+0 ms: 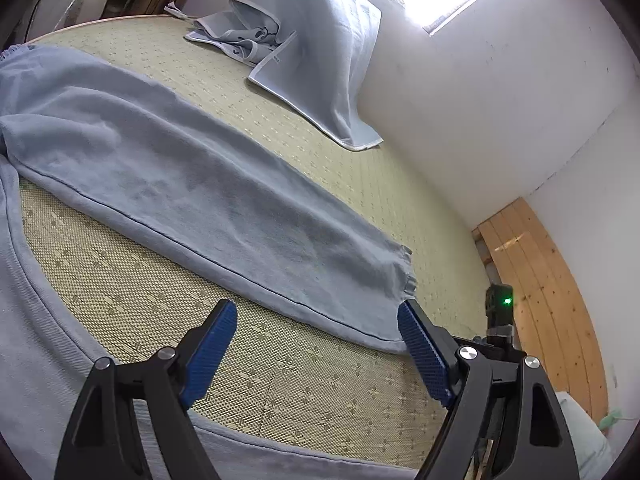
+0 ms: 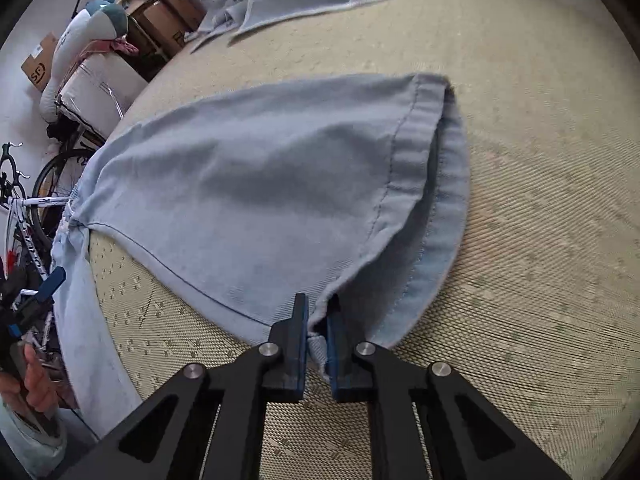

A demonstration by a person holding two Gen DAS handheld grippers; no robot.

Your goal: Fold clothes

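Note:
Light blue trousers [image 1: 192, 184] lie spread on a woven bed mat [image 1: 280, 384]. One leg runs from upper left to lower right in the left wrist view, its cuff [image 1: 404, 276] by my right-hand fingertip. My left gripper [image 1: 316, 328] is open and empty, hovering just above the mat beside that leg's lower edge. In the right wrist view my right gripper [image 2: 318, 332] is shut on the near corner of the cuff [image 2: 424, 184] of the trousers [image 2: 260, 184], whose hem gapes open. The other leg [image 2: 86, 320] trails off to the lower left.
A pale blue towel and crumpled cloth [image 1: 320, 40] lie at the head of the bed by the white wall. Wooden slats [image 1: 548, 300] flank the bed on the right. Cardboard boxes [image 2: 160, 20], a plush toy [image 2: 92, 28] and a bicycle [image 2: 28, 200] stand beyond the bed's left side.

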